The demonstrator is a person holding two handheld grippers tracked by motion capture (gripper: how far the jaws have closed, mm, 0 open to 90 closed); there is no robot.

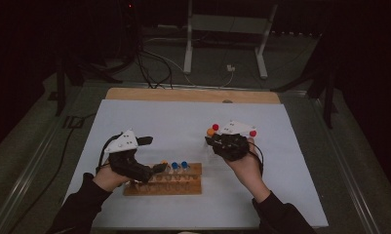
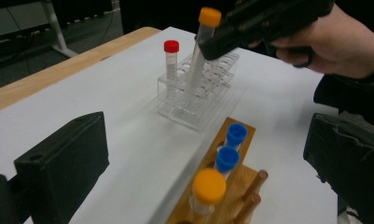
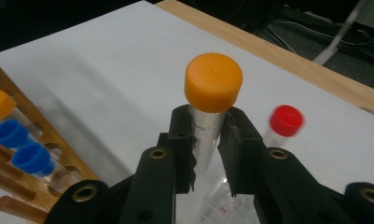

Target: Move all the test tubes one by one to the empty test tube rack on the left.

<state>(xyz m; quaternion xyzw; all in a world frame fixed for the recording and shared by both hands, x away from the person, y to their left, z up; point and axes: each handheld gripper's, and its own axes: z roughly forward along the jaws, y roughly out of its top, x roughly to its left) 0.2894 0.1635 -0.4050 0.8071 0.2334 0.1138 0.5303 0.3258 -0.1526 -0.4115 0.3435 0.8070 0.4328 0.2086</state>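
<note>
Transferring tubes between racks is the step in hand. The right gripper [image 3: 207, 154] is clamping its jaws on an orange-capped tube [image 3: 211, 100] just below the cap, holding it tilted above the clear rack [image 2: 196, 95], beside the red-capped tube [image 2: 171, 60] standing there. Next, the tube's lower end likely needs aligning over a free hole, uprighting, then lowering before release. The left gripper [image 2: 208, 163] is hovering with jaws wide apart and holding nothing, near the wooden rack [image 2: 231, 175]. Count: two racks; in the wooden one, two blue-capped tubes [image 2: 227, 158] and one further orange-capped tube [image 2: 207, 189].
</note>
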